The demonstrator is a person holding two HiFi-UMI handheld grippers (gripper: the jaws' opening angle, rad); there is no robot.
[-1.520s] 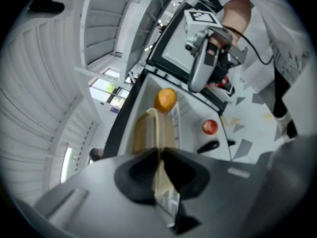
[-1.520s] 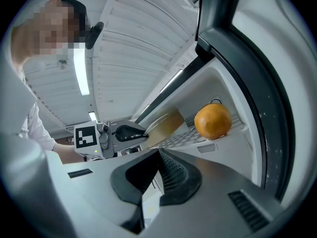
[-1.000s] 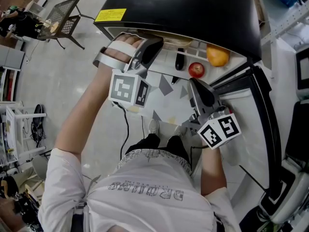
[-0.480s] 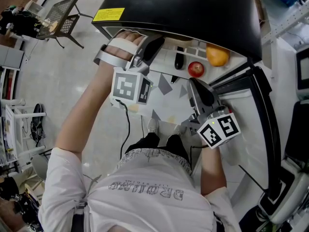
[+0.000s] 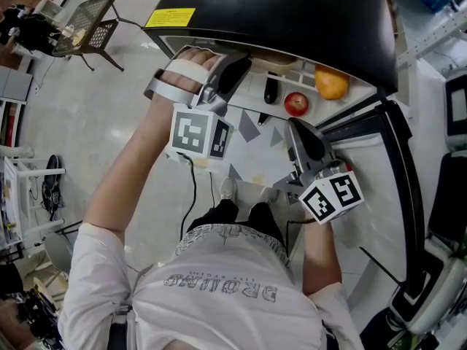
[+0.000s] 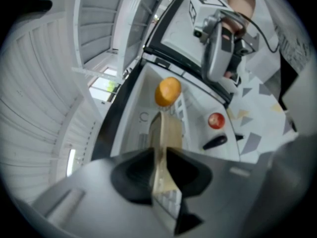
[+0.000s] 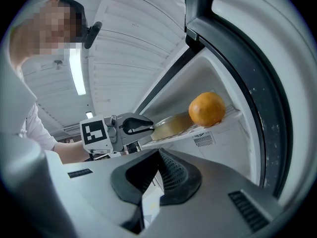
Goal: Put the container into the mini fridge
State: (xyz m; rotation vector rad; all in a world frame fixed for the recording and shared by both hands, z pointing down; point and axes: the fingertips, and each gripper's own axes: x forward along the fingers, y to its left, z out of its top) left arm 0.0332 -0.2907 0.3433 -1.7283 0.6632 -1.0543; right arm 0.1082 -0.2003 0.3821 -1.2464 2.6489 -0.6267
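While left tongs [image 6: 159, 157] clamp the container [image 6: 168, 130] beside the orange [image 6: 168, 91], right tongs [image 7: 158, 155] sit closed, empty.

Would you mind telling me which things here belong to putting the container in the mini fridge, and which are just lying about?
Part of the job:
container, clamped in the left gripper
mini fridge, standing open

Just lying about:
orange
red apple
small black object
right gripper, shut on nothing

The shallow, seemingly translucent tan container [image 7: 171, 125] lies flat on a shelf [image 7: 208, 127] inside the open black mini fridge [image 5: 292, 13].
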